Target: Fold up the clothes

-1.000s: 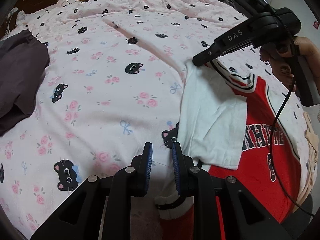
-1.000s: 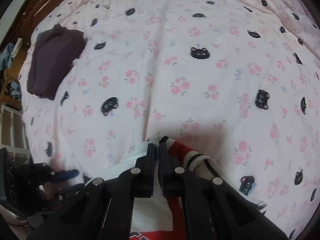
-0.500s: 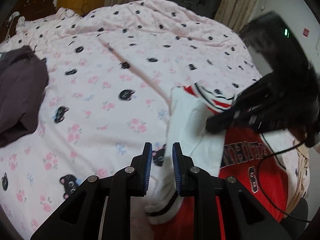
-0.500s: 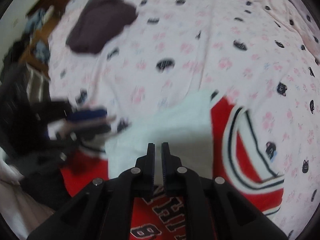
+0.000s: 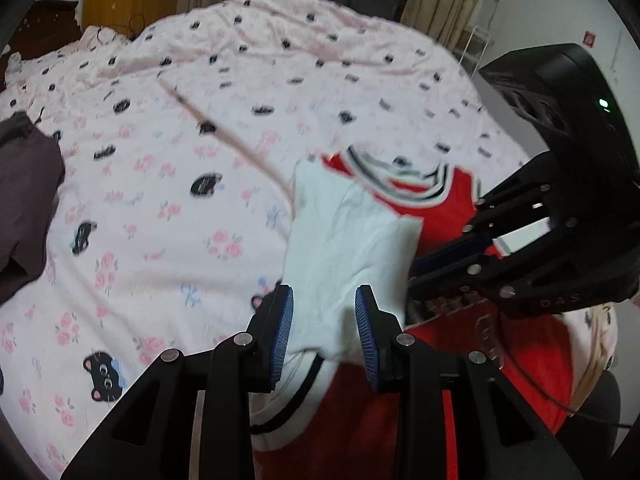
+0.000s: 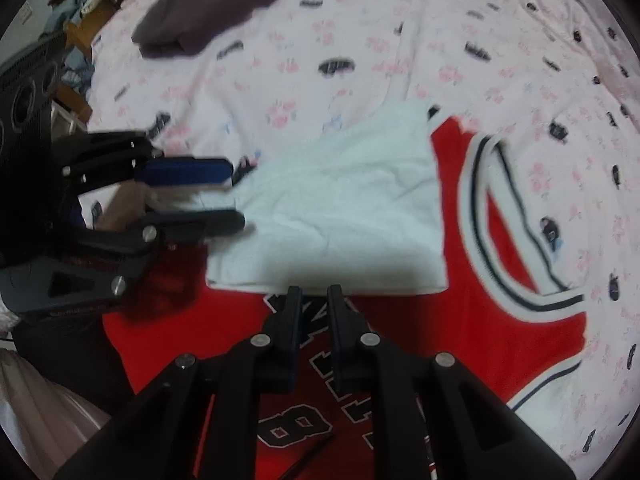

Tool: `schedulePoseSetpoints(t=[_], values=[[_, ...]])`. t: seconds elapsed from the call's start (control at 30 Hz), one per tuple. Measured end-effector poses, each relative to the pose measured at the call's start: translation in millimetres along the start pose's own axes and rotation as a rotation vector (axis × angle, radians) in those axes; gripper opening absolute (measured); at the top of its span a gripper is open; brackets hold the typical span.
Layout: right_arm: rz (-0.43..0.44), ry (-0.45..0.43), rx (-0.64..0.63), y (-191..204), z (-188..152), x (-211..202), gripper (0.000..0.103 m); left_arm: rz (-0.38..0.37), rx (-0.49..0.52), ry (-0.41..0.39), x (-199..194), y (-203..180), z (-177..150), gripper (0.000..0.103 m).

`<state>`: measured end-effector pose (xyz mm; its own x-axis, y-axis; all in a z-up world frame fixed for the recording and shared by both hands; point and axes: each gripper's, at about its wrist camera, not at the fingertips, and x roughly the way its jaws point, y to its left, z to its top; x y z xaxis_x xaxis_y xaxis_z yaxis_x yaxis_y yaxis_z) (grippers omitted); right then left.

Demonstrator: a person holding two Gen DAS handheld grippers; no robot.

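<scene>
A red basketball jersey (image 6: 472,280) with white and black trim lies flat on the bed. Its side is folded over as a white flap (image 6: 340,208), also seen in the left wrist view (image 5: 352,240) beside the red chest (image 5: 452,200). My left gripper (image 5: 324,320) is opening, with the flap's near corner loose between its blue pads; from the right wrist it shows at the flap's edge (image 6: 236,196). My right gripper (image 6: 314,304) hovers over the chest lettering, its jaws opening a narrow gap with nothing between them. It reaches in from the right (image 5: 414,276).
The pink cat-and-rose bedsheet (image 5: 160,200) covers the bed. A dark brown folded garment (image 5: 24,200) lies far left, also at the top in the right wrist view (image 6: 208,4). A beige garment (image 5: 600,332) lies at the right edge. Curtains and a wardrobe stand behind.
The right gripper let go of the jersey's shoulder and swung back over the chest, jaws parting slightly. The left jaws widened around the white cloth and rose a little.
</scene>
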<state>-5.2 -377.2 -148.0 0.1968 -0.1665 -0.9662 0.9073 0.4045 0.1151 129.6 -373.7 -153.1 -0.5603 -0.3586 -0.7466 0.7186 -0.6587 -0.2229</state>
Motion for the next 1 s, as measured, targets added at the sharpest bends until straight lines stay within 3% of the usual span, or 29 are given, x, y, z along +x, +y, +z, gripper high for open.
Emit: schedulePoseSetpoints(t=[0.1,0.2,0.23,0.3,0.4,0.53,0.63,0.67,0.73,0.87,1.0], values=[[-0.033,-0.058,0.036,-8.8,5.6,-13.8,0.013,-0.023,0.039,0.008,3.6,-12.7,1.2,0.03],[-0.073,-0.067,0.099,-20.1,11.2,-7.1,0.016,0.001,0.078,0.131,27.3,-19.0,-7.2,0.031],[-0.08,-0.055,0.122,-22.3,11.7,1.2,0.022,0.012,0.086,0.137,30.5,-20.1,-9.3,0.031],[-0.075,-0.014,0.171,-32.3,7.7,20.4,0.027,0.024,0.097,0.143,32.9,-21.7,-10.9,0.031],[-0.059,-0.025,0.207,-35.0,5.0,26.1,0.027,0.015,0.084,0.139,29.3,-20.5,-8.4,0.031],[-0.043,-0.129,0.246,-34.6,-16.9,-11.2,0.028,-0.034,0.003,0.076,13.8,-14.9,-0.7,0.031],[-0.068,-0.236,0.319,-41.3,-57.1,-51.7,0.04,-0.065,0.014,-0.033,-6.2,-21.6,6.9,0.035],[-0.072,-0.269,0.359,-44.9,-73.9,-62.1,0.041,-0.079,0.021,-0.06,-9.9,-25.3,8.9,0.042],[-0.073,-0.329,0.469,-58.0,-119.0,-82.2,0.043,-0.123,0.039,-0.101,-11.2,-35.3,13.6,0.044],[-0.06,-0.441,0.704,-83.6,-207.9,-107.5,0.047,-0.195,0.105,-0.105,-5.0,-69.2,12.7,0.044],[-0.016,-0.5,0.905,-103.5,-282.2,-104.1,0.048,-0.233,0.215,-0.092,7.3,-113.9,5.2,0.044]])
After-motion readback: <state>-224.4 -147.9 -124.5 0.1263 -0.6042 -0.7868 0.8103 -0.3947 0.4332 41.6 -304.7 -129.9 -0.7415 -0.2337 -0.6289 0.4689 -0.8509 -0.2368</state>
